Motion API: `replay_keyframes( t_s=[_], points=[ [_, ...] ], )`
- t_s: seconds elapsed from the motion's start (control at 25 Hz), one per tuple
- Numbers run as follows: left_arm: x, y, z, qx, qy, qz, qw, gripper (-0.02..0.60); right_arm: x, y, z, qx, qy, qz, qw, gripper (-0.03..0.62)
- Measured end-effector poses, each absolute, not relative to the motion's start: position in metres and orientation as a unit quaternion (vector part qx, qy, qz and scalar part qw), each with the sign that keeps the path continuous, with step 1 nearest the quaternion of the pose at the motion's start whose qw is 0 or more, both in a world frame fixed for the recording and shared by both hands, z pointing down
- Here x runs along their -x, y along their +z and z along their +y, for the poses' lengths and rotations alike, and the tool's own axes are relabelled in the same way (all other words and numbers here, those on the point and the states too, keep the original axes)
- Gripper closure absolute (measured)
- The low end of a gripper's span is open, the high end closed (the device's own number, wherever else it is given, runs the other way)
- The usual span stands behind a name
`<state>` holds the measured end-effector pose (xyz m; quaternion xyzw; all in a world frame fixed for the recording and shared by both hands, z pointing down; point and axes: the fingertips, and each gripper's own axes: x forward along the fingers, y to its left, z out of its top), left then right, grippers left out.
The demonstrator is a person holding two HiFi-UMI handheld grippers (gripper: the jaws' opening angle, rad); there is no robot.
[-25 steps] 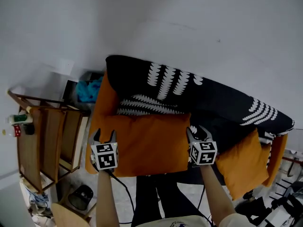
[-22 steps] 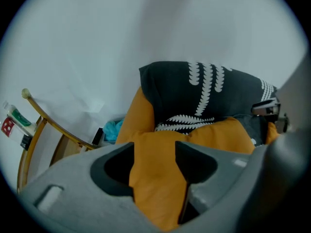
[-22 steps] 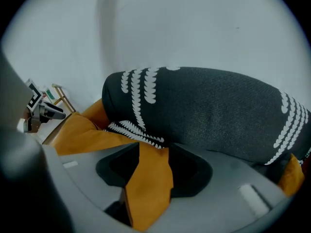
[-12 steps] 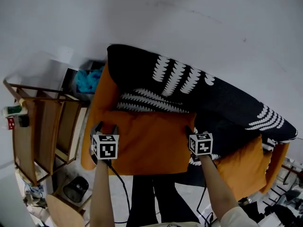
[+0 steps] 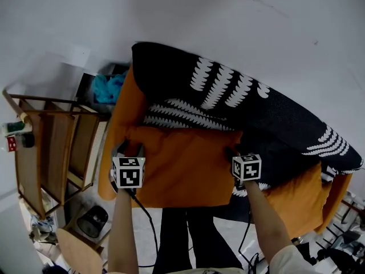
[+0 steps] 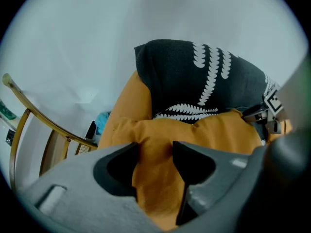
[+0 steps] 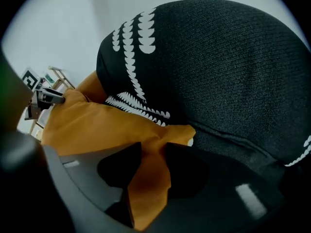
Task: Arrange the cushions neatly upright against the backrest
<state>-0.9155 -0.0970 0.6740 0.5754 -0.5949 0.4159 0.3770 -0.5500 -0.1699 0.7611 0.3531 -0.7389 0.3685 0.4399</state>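
Orange fabric cushion [image 5: 182, 167], a plump rectangle, spans the middle of the head view, with its long upper edge against the leaf-printed fold of a black knitted throw [image 5: 268, 116] that drapes the backrest of an orange sofa [image 5: 122, 110] from 12 to 3 o'clock. The left gripper [image 5: 128, 150] holds the cushion's 9 o'clock end; in the left gripper view its jaws [image 6: 155, 152] have just been closing and now clench a bunched ridge of the orange cloth between them. The right gripper [image 5: 235, 152] takes the cushion's 3 o'clock end, and the right gripper view shows its jaws [image 7: 153, 154] pinched on a folded corner of the same fabric, with the dark throw rising just behind it at 1 o'clock. Both grippers point steeply downward, and the cushion hangs stretched between them in front of the backrest rather than standing upright against it; whether its lower edge rests on the seat cannot be told. A second orange cushion [image 5: 293, 201] lies at 4 o'clock, partly under the throw's lower hem. At 9 o'clock beside the sofa arm stands a wooden slatted chair [image 5: 54, 147], and a blue cloth [image 5: 108, 89] sits at 10 o'clock near the white wall [image 5: 171, 16].
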Motion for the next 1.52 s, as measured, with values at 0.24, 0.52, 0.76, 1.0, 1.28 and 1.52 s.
replay_keyframes(
  t_s=[0.24, 0.52, 0.76, 1.0, 1.28, 1.52],
  points=[
    [0.914, 0.677, -0.095, -0.572, 0.415, -0.592, 0.389, 0.378, 0.556, 0.761, -0.166, -0.352, 0.376, -0.738, 0.436, 0.463],
    [0.910, 0.673, -0.091, -0.576, 0.412, -0.588, 0.392, 0.441, 0.557, 0.754, -0.160, -0.348, 0.368, -0.726, 0.466, 0.562],
    [0.905, 0.665, -0.083, -0.574, 0.410, -0.588, 0.395, 0.499, 0.554, 0.737, -0.154, -0.348, 0.364, -0.733, 0.457, 0.575],
    [0.906, 0.651, -0.065, -0.569, 0.403, -0.592, 0.405, 0.542, 0.550, 0.706, -0.137, -0.367, 0.368, -0.737, 0.432, 0.577],
    [0.905, 0.626, -0.029, -0.573, 0.393, -0.592, 0.408, 0.557, 0.547, 0.662, -0.108, -0.383, 0.367, -0.748, 0.400, 0.577],
    [0.902, 0.596, -0.004, -0.577, 0.379, -0.601, 0.403, 0.562, 0.544, 0.626, -0.081, -0.398, 0.360, -0.752, 0.382, 0.579]
  ],
)
